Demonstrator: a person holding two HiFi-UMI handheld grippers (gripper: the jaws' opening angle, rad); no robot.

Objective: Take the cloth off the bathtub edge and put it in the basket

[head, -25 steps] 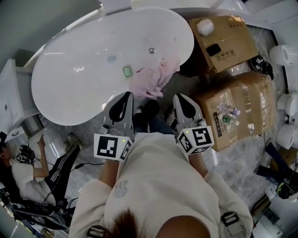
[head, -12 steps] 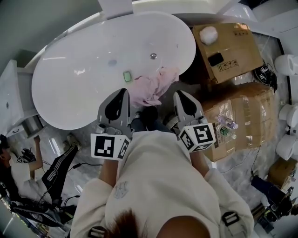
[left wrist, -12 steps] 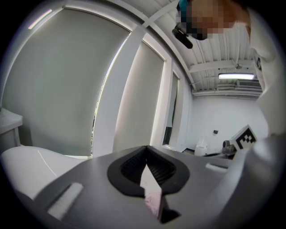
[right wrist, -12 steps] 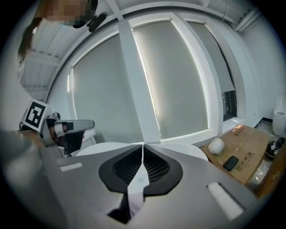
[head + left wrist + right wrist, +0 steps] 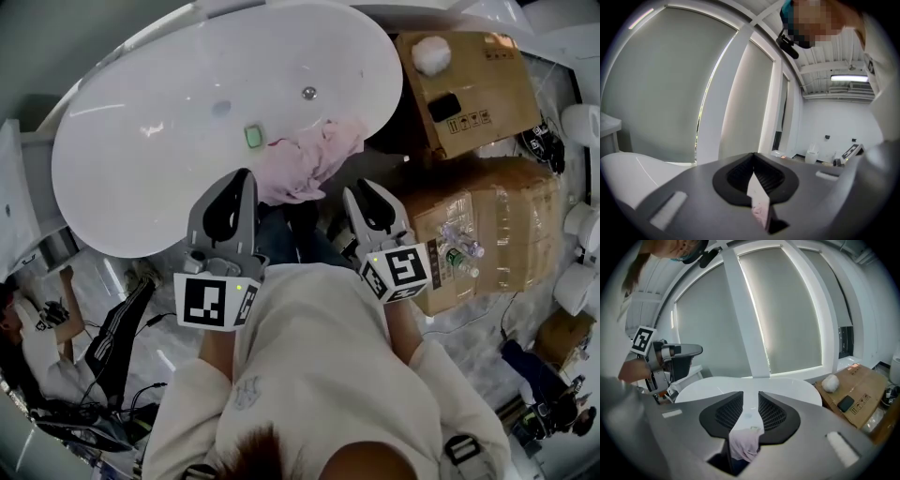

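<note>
The left gripper and right gripper have edged forward toward the bathtub. The right's jaws have just been opening and stand slightly apart, empty; the left is clenched on nothing. The pink cloth drapes over the tub's edge just ahead, between them.

pink cloth draped on bathtub edge | left claw, right claw near

Crumpled pink cloth drapes over the near rim of the white bathtub.

The bathtub looks glossy, the cloth soft, the boxes cardboard.
</note>
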